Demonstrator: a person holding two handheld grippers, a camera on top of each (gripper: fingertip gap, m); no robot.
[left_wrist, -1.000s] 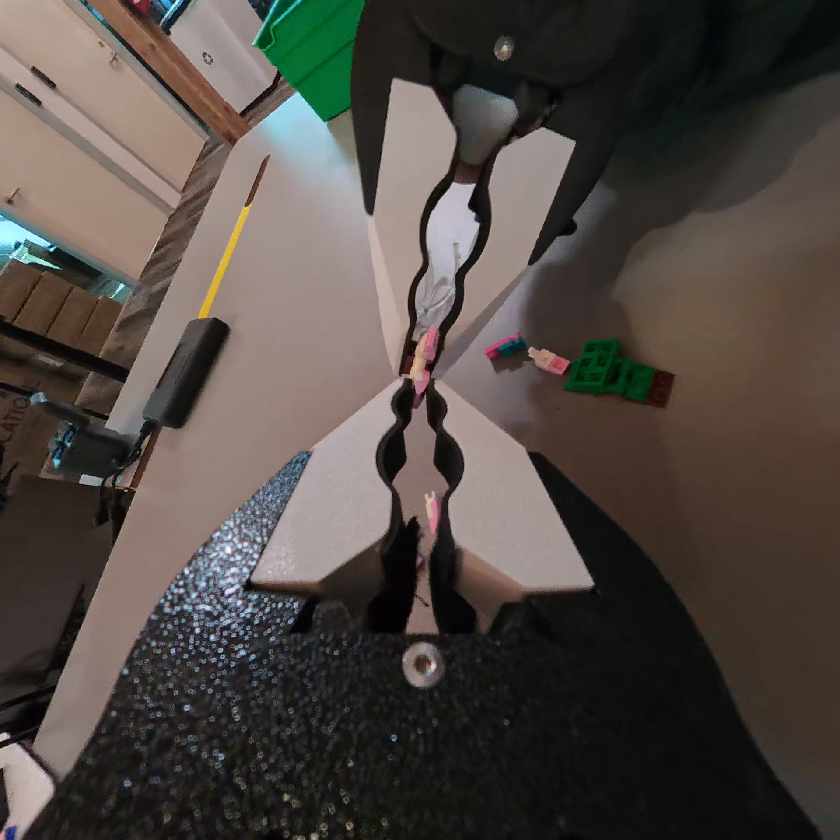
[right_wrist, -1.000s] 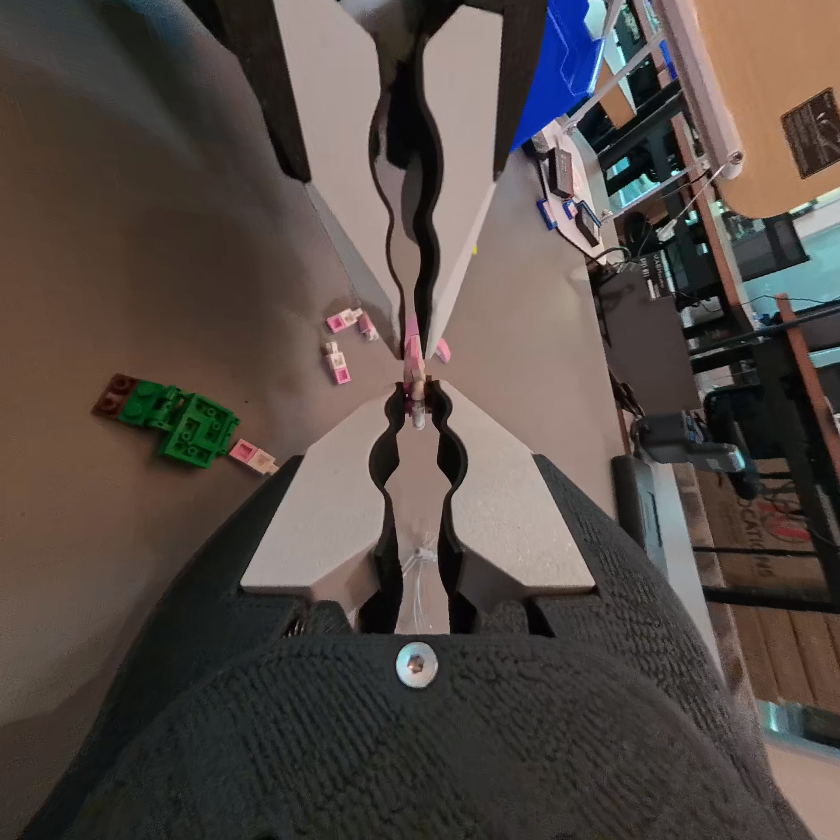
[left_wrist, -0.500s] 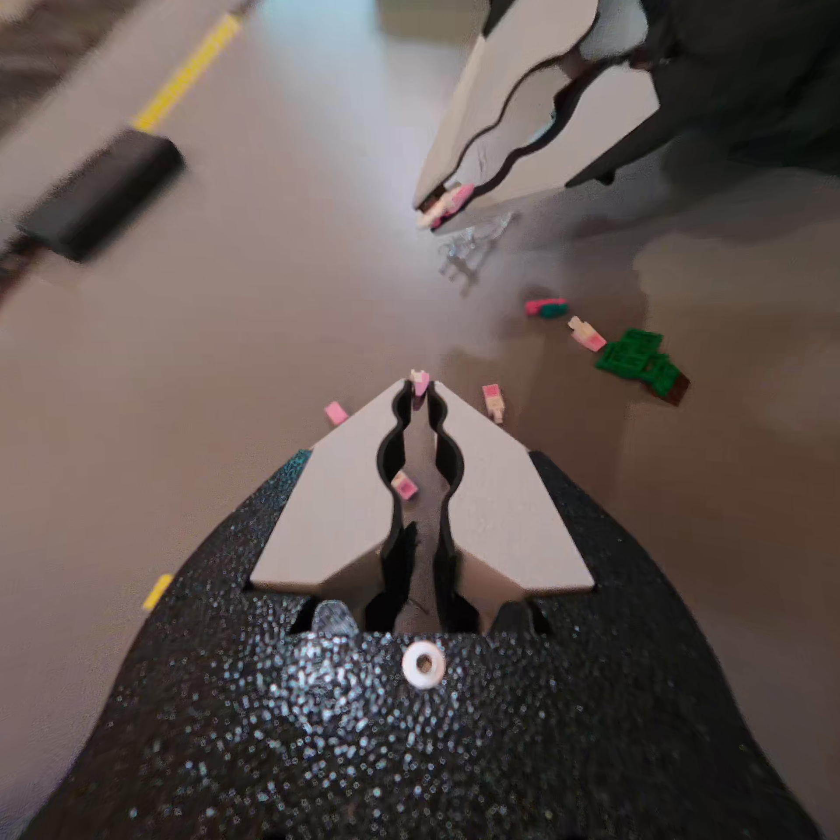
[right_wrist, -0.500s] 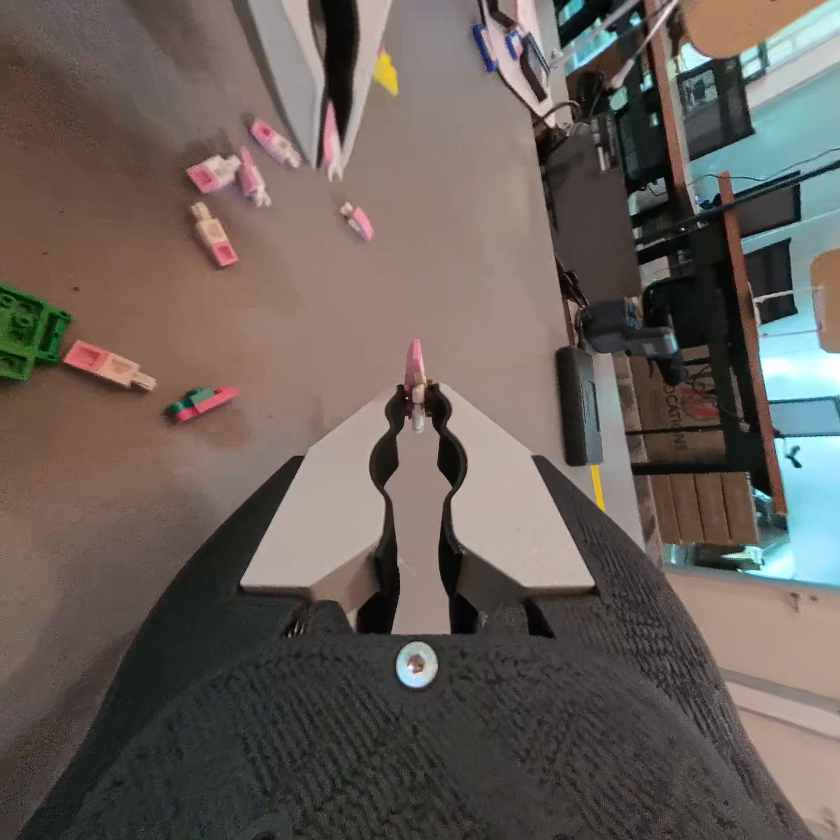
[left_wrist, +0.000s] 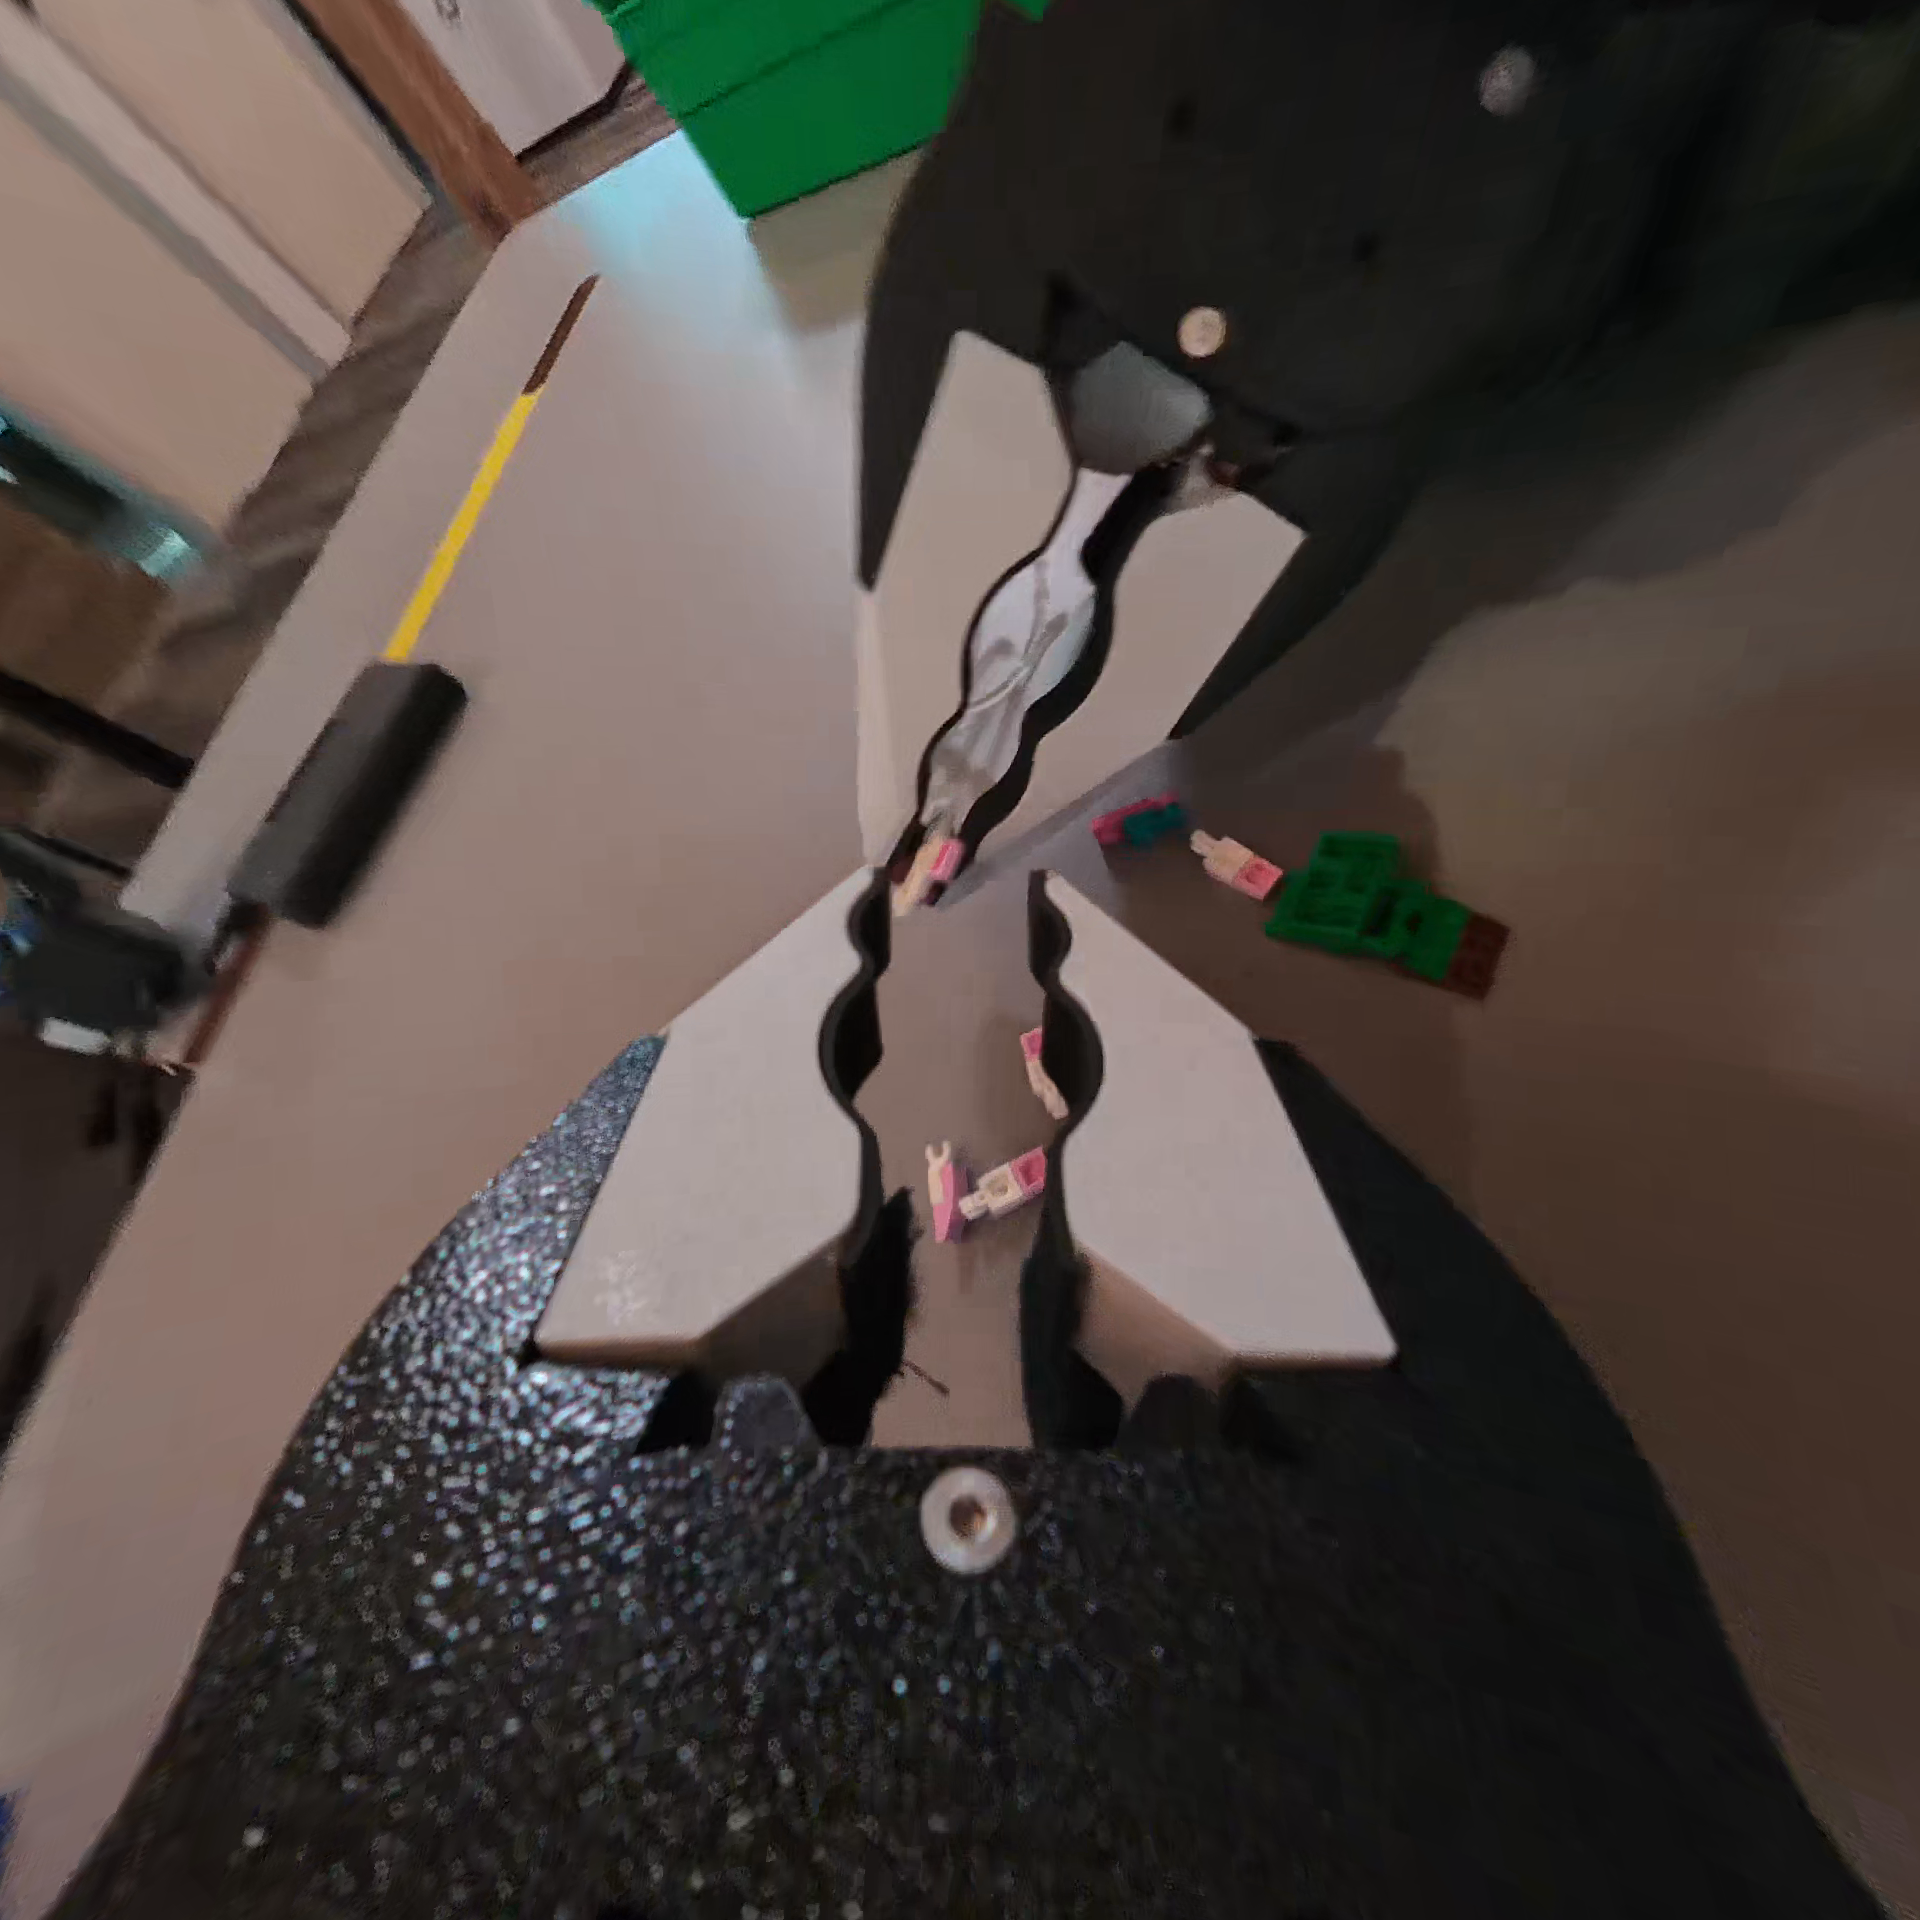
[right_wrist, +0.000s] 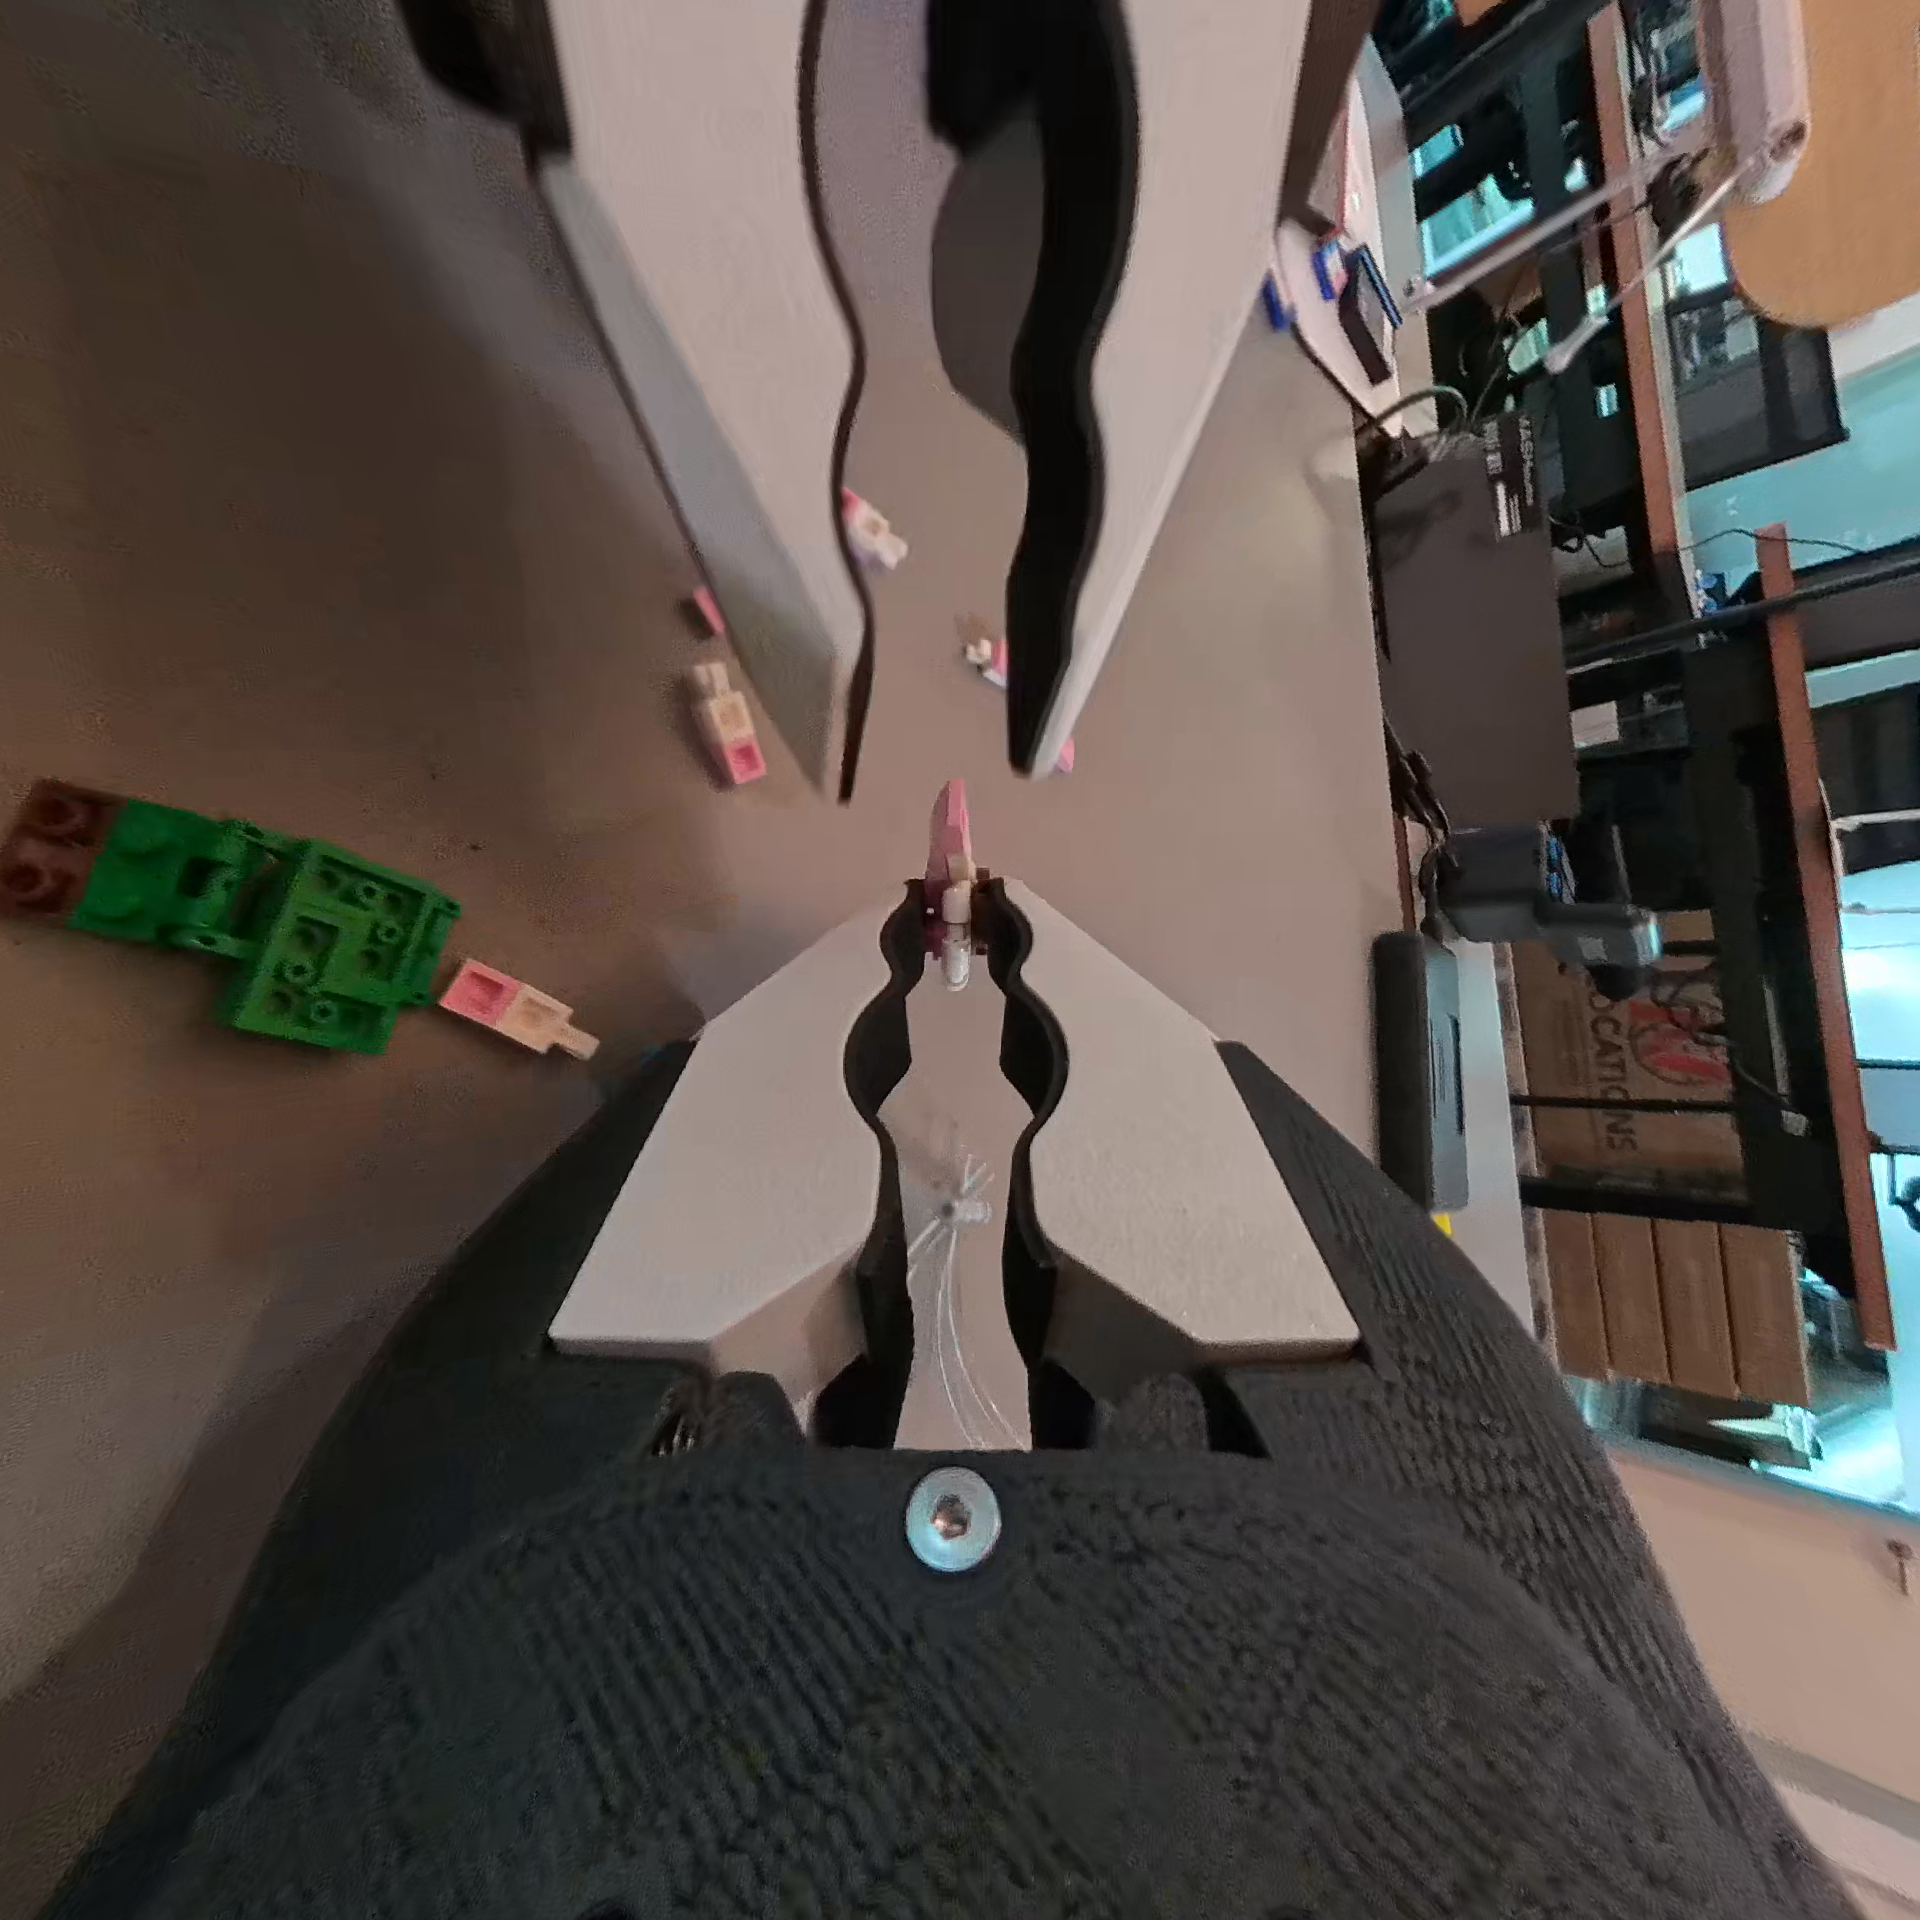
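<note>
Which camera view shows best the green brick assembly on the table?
The right wrist view: the green brick assembly lies near, studs and brown end piece clear. In the left wrist view it is farther, smaller and slightly blurred.

We see the left gripper (left_wrist: 961, 894) with a black, sparkly, grainy plastic body and smooth matt grey fingers (left_wrist: 727, 1132). The right gripper (right_wrist: 954, 902) has a ribbed, layered black plastic shell and a shiny metal screw (right_wrist: 952, 1521). The green brick assembly (right_wrist: 265, 930) looks like glossy moulded plastic. The table (left_wrist: 644, 623) reads as smooth and matt.
</note>
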